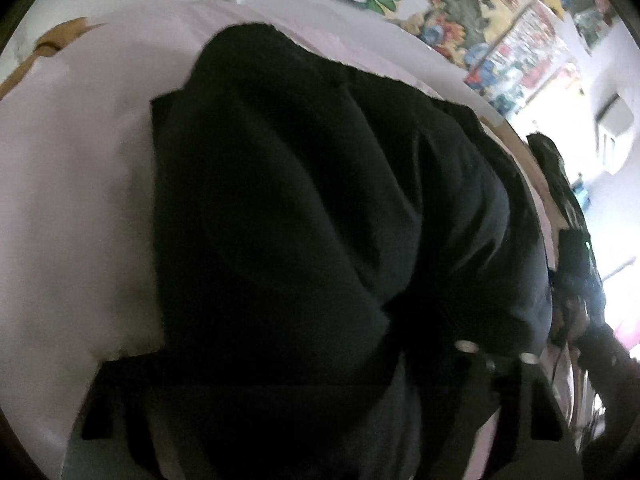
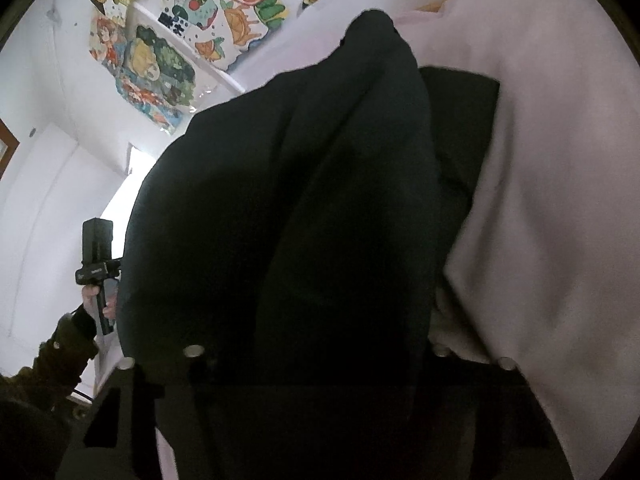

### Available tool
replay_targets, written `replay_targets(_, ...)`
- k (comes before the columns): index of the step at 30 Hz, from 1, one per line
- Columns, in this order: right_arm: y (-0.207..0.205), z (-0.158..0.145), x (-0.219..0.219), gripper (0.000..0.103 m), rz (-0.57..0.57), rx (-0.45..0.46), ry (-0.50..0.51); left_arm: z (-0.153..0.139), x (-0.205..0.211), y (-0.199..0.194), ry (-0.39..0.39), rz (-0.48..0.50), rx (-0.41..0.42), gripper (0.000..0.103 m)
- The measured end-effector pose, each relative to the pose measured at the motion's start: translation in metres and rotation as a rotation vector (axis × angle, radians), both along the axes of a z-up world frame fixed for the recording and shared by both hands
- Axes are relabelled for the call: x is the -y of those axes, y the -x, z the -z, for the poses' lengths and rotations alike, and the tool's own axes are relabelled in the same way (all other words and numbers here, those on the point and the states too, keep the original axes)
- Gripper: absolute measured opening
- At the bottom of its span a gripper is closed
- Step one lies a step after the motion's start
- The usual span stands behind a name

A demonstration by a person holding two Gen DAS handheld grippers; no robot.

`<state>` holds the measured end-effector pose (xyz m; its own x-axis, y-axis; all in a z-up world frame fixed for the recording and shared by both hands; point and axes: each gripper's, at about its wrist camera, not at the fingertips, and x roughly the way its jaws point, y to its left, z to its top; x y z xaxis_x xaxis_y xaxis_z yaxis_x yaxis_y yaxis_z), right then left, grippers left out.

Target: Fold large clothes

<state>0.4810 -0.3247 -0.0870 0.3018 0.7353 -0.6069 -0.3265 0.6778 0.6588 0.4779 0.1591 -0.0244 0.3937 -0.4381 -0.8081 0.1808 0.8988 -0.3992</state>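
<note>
A large black garment [image 1: 320, 208] fills the middle of the left wrist view and hangs lifted above a pale pink sheet [image 1: 72, 184]. It also fills the right wrist view [image 2: 288, 220], with a flat folded part [image 2: 460, 120] lying on the sheet [image 2: 560, 200]. My left gripper [image 1: 320, 392] is shut on the garment's near edge; its fingers are buried in dark cloth. My right gripper [image 2: 316, 392] is shut on the garment's edge the same way. The left gripper's handle [image 2: 98, 264] shows in the right wrist view at the left, held by a hand.
The pink sheet covers a bed or table. A wall with colourful cartoon posters [image 1: 460, 12] stands behind, also in the right wrist view [image 2: 160, 60]. The person's dark sleeve [image 2: 60, 344] is at the lower left. A wall air conditioner [image 1: 614, 114] is at the right.
</note>
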Motion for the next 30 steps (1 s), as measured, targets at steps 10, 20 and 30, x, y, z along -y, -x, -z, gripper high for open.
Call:
replay_targets(10,0.058,-0.078,-0.014,0.025,0.115,0.112,0.12,-0.078,0.055,0.069,-0.264,-0.052,0.103,0.016)
replay_targets(20,0.178,-0.152,0.004,0.025,0.139,0.148,0.176,-0.13,0.098,0.176,-0.263,0.008,0.137,0.015)
replay_targets(30,0.246,-0.117,-0.002,0.03,0.224,0.087,0.206,-0.1,0.104,0.228,-0.297,0.037,0.135,0.018)
